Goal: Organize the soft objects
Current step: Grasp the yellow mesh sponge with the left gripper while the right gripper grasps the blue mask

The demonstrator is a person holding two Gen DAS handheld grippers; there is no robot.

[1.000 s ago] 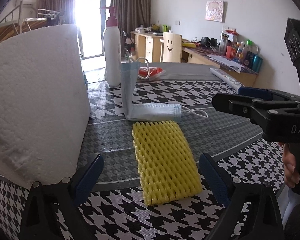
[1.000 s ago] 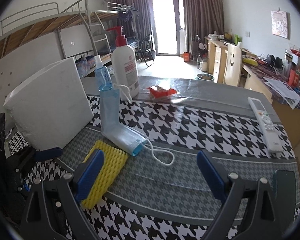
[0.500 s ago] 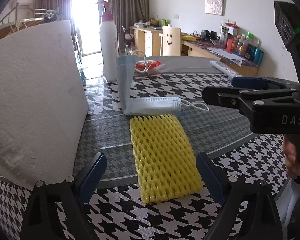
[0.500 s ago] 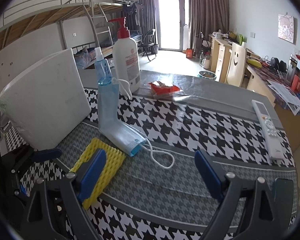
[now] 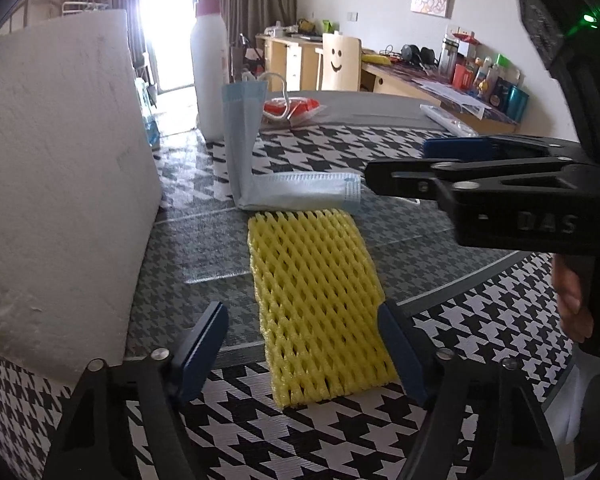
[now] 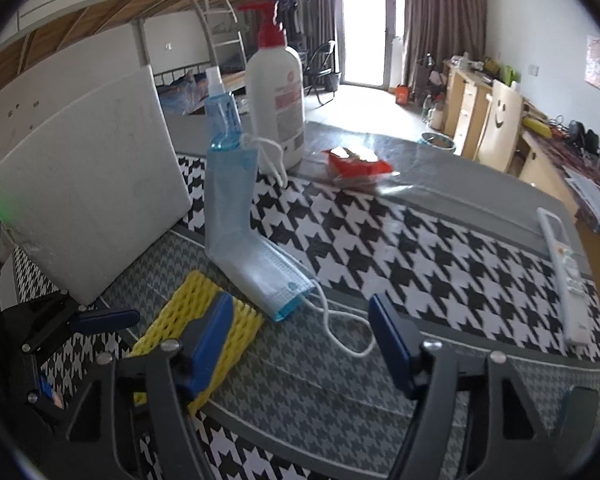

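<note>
Yellow foam net (image 5: pixel 318 304) is lying flat on the houndstooth table cover (image 5: pixel 480 328), its near end now sitting between the blue pads of the left gripper (image 5: pixel 302 350), which is narrowing from the wider spread of a second ago. The right pad looks to be at the net's edge and the left pad is apart from it, so there is no grip yet. The right gripper (image 6: pixel 300 340) is also closing and has been edging forward and down toward the face mask (image 6: pixel 256 256); only the mask's ear loop (image 6: pixel 340 336) is lying between its pads, nothing pinched. I read this as both hands lining up a pick, one soft item each. The net is looking springy, open-mesh and slightly bowed, so it should crush easily. The mask is bent in an L, its upper half leaning on the spray bottle (image 6: pixel 220 120) beside the white foam slab (image 6: pixel 88 184).
</note>
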